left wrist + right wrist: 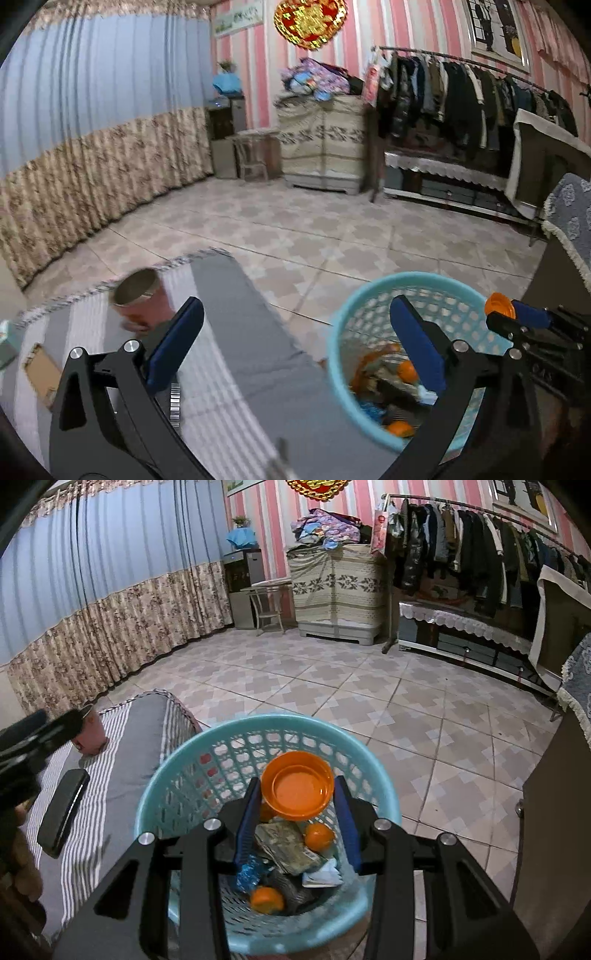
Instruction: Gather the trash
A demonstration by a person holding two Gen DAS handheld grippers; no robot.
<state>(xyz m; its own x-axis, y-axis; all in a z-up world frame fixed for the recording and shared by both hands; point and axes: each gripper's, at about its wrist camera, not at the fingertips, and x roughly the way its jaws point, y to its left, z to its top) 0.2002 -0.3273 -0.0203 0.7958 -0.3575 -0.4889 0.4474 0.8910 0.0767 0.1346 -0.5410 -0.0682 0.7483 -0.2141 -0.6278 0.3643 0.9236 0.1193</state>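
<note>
My right gripper (297, 792) is shut on an orange plastic lid (297, 784) and holds it over the light blue mesh basket (177, 771). The basket holds orange pieces, crumpled paper and a blue wrapper. In the left wrist view the basket (343, 325) stands at the right, with the right gripper and its orange lid (499, 305) above its rim. My left gripper (295, 347) is open and empty above the grey striped cloth (236, 332). A pinkish-red paper cup (142, 301) stands on the cloth just beyond my left finger; it also shows in the right wrist view (90, 731).
A black flat case (62, 810) and a brown cardboard piece (40, 373) lie on the cloth. Tiled floor (332, 686) stretches ahead to a curtain, a covered cabinet (334, 587) and a clothes rack (480, 546). A dark cabinet stands at the right.
</note>
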